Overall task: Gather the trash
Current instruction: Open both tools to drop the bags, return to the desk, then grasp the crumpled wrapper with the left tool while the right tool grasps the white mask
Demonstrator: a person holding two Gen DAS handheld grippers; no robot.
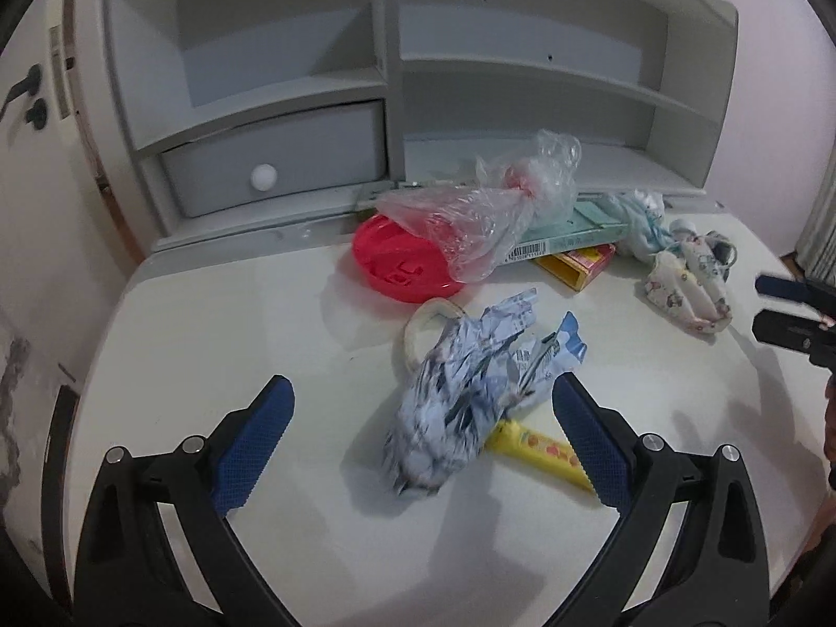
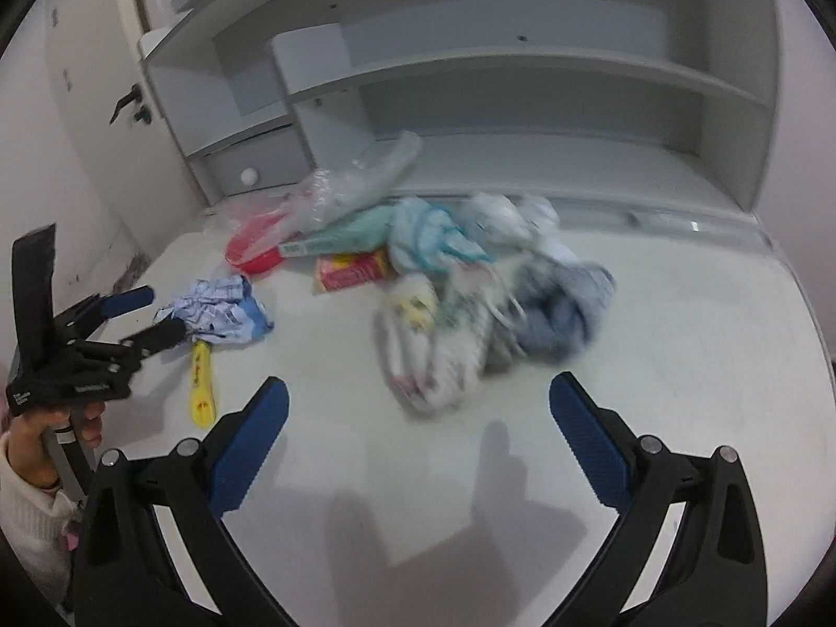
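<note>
On my feeds the desk [image 1: 209, 324] is plain white, and against it the crumpled wrapper [image 1: 470, 392] shows pale blue with white patches and dark print, with a yellow packet [image 1: 543, 449] dotted orange-red poking out just beside it. Behind the wrapper I see a bright red plate [image 1: 397, 261] under a clear plastic bag [image 1: 486, 209], a mint-green box [image 1: 575, 232] and a yellow-and-red carton [image 1: 580, 261]. My gripper pads [image 1: 256, 444] are textured blue on black frames.

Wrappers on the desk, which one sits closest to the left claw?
The crumpled blue-and-white wrapper, lying between the open left claw fingers; the yellow wrapper lies partly beneath it.
</note>
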